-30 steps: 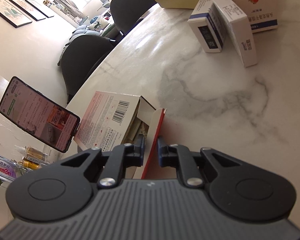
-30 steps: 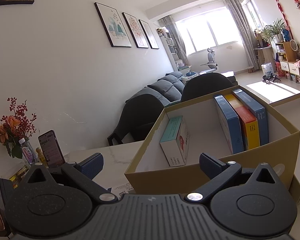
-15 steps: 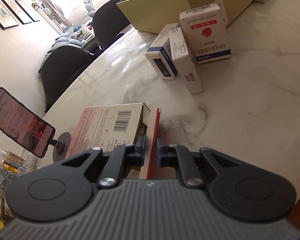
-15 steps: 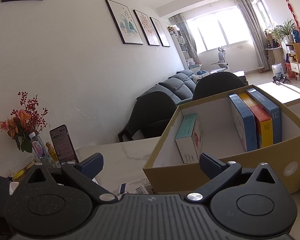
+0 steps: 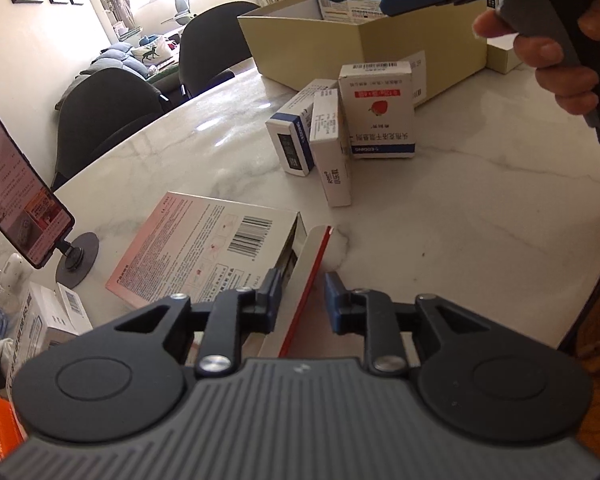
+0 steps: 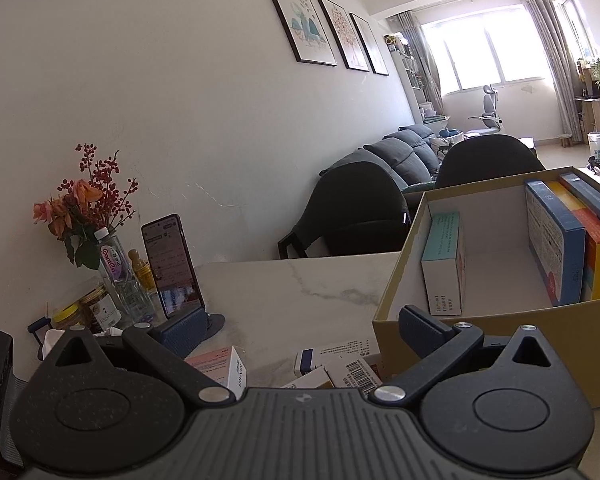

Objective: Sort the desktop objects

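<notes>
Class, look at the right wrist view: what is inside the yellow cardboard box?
Inside the yellow cardboard box stand a teal-topped carton and, apart, a row of blue and orange-yellow cartons. The near wall hides the floor's front strip.

Two claw-mounted fisheye cameras are looking across one marble surface (image 5: 480,216) from different heights and angles.

The left wrist camera is sitting close above the surface and tilting steeply down past the left claw (image 5: 300,300), facing the cardboard box (image 5: 312,44) at the far end, with the right hand (image 5: 556,52) crossing its top right corner. The right wrist camera is looking nearly level over the right claw (image 6: 300,332), hanging just beside that same cardboard box (image 6: 500,328) and peering into it, with the wall and window beyond. Both views are sharing the box, the propped phone (image 5: 16,196) (image 6: 172,264), the dark chairs (image 5: 104,116) (image 6: 356,208) and the loose cartons (image 5: 340,136) (image 6: 336,368).
</notes>
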Demonstrator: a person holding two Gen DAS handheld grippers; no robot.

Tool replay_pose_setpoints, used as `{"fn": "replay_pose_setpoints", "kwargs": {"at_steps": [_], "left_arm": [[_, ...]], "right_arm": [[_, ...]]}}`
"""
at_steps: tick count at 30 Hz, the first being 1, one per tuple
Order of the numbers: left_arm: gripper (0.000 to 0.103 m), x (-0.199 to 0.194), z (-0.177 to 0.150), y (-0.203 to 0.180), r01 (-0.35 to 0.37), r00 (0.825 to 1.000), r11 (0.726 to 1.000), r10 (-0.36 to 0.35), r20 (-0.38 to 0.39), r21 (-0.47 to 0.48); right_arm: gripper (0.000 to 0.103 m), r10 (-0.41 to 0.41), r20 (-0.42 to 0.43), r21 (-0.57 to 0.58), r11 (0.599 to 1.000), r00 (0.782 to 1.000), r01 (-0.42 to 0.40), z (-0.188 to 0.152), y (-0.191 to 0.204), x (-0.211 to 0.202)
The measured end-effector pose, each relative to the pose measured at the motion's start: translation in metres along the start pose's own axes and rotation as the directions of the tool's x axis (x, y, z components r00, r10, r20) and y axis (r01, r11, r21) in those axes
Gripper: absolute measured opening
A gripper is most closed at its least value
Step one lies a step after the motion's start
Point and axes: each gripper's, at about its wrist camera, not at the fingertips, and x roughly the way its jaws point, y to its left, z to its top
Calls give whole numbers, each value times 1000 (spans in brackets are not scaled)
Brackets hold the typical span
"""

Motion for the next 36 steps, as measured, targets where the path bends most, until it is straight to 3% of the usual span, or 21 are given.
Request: {"fn": "replay_pose_setpoints", "kwargs": {"at_steps": [3, 5, 11, 16, 20, 23, 28, 36], "left_arm": [[38, -8, -4, 5, 34, 999, 997, -32, 25, -69], [51, -14, -8, 8, 45, 998, 993, -40, 39, -112], [61, -22, -18, 18, 44, 998, 978, -33, 56, -202], [72, -26, -28, 36, 40, 997, 948, -18, 72, -316], [74, -17, -34, 49, 30, 998, 914, -6, 61, -406], [79, -9, -36, 57, 36, 998, 888, -10, 58, -458], [80, 0, -36, 68, 82, 995, 848, -44, 86, -524], [85, 10, -37, 74, 121, 992, 811, -76, 102, -573]], "right_arm": [[102, 31, -22, -22, 999, 999, -31, 0, 10, 11], [102, 56, -44, -32, 998, 997, -57, 1, 17, 20], [98, 119, -111, -46, 991, 987, -125, 1, 34, 48], [95, 167, -167, -66, 981, 972, -180, 0, 50, 70], [85, 198, -237, -67, 973, 951, -219, -2, 61, 91], [83, 170, -302, -73, 977, 938, -201, -7, 67, 108], [83, 113, -369, -113, 980, 922, -165, -17, 75, 126], [84, 35, -452, -177, 976, 891, -128, -29, 89, 153]]}}
